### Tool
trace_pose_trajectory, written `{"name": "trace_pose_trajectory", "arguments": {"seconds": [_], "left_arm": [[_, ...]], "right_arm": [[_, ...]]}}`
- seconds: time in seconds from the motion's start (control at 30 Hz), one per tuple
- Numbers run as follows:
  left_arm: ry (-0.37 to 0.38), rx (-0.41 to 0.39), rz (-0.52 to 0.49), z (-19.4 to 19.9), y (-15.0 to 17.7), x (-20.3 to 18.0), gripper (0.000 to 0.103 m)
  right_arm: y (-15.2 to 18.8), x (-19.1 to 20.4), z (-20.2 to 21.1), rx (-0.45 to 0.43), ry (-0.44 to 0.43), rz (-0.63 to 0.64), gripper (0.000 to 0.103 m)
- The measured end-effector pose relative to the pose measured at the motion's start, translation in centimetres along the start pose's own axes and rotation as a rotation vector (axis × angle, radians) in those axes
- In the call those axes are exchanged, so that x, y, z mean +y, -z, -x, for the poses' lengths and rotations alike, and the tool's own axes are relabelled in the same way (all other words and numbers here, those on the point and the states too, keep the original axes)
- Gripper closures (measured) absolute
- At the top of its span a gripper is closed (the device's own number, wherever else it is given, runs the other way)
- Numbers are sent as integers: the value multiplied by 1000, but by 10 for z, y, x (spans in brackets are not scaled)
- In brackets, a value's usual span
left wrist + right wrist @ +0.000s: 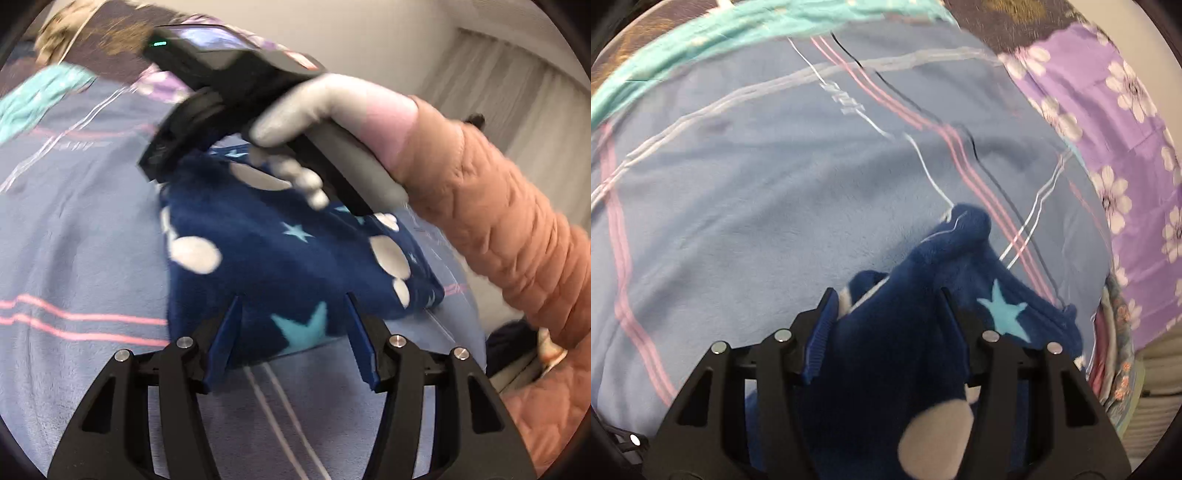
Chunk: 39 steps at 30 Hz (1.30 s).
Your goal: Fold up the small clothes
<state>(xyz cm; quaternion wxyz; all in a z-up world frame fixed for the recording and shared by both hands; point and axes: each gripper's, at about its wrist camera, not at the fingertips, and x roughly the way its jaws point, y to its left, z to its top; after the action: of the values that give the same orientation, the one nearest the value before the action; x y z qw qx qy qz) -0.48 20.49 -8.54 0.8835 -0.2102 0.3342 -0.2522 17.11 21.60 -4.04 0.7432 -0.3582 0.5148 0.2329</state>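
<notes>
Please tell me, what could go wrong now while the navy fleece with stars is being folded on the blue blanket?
1. The right gripper has a thick bunch of fleece between its fingers; if it slips, the fold may fall open.
2. The left gripper is open around the fleece edge without pinching it, so that side could drag.
3. The fingers work close to the blanket and might catch it too.

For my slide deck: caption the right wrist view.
Right gripper carrying bunched navy star-print fleece garment between its fingers above a blue striped blanket.
</notes>
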Motion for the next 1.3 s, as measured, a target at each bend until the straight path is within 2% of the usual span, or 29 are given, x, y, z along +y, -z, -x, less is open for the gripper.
{"name": "trace_pose_trajectory", "arguments": {"seconds": [0.07, 0.1, 0.13, 0.2, 0.23, 0.27, 0.3, 0.37, 0.47, 0.53, 0.57, 0.6, 0.67, 0.7, 0.77, 0.87, 0.97, 1.03, 1.07, 1.1, 1.17, 1.23, 1.3], "left_arm": [[-15, -47, 39, 11, -2, 10, 43], [-36, -65, 48, 15, -3, 15, 39], [-66, -79, 64, 17, -4, 22, 37], [-57, -56, 115, 12, -4, 37, 37], [-25, -36, 144, 7, -3, 42, 43], [14, -25, 161, 4, -2, 43, 75], [26, -37, 161, 4, -3, 41, 87], [57, -73, 128, 12, -5, 33, 90], [96, -73, 97, 18, -8, 26, 90], [43, -21, 99, 12, -4, 28, 90], [-16, 8, 102, 8, 0, 32, 90], [-48, 26, 110, 8, 3, 36, 88], [-38, 29, 142, 10, 8, 40, 88], [-32, 20, 145, 14, 9, 40, 88], [-45, 3, 121, 21, 6, 35, 88], [-28, -26, 92, 31, 2, 29, 88], [-85, 36, 50, 20, 8, 23, 88], [-197, 116, -14, 4, 18, 24, 80], [-214, 122, -29, 0, 21, 23, 80], [-217, 117, -30, 4, 22, 21, 80], [-238, 113, -48, 10, 19, 15, 80], [-258, 105, -73, 18, 17, 8, 80], [-270, 69, -103, 30, 9, -3, 80]], "right_arm": [[1, -7, 1, -16, -30, -24, 61], [3, -12, 4, -27, -50, -40, 76], [2, -14, 6, -42, -58, -49, 83], [3, -20, 13, -76, -80, -66, 89], [4, -26, 19, -102, -113, -97, 90], [6, -31, 25, -124, -146, -124, 90], [7, -36, 32, -146, -177, -148, 90], [9, -43, 47, -195, -210, -167, 90], [6, -43, 43, -183, -239, -171, 90], [5, -37, 18, -110, -257, -168, 81], [5, -35, 7, -91, -250, -163, 79], [7, -35, 2, -95, -250, -165, 77], [14, -39, 9, -140, -282, -191, 73], [18, -42, 17, -161, -298, -206, 68], [35, -53, 43, -232, -340, -240, 66], [74, -64, 83, -320, -355, -253, 66], [130, -67, 98, -352, -338, -265, 66], [165, -66, 82, -309, -308, -309, 61], [185, -63, 62, -239, -265, -335, 61], [197, -61, 47, -211, -251, -349, 60], [226, -61, 48, -326, -274, -376, 60], [244, -64, 67, -379, -243, -434, 60], [264, -73, 85, -447, -250, -521, 59]]}}
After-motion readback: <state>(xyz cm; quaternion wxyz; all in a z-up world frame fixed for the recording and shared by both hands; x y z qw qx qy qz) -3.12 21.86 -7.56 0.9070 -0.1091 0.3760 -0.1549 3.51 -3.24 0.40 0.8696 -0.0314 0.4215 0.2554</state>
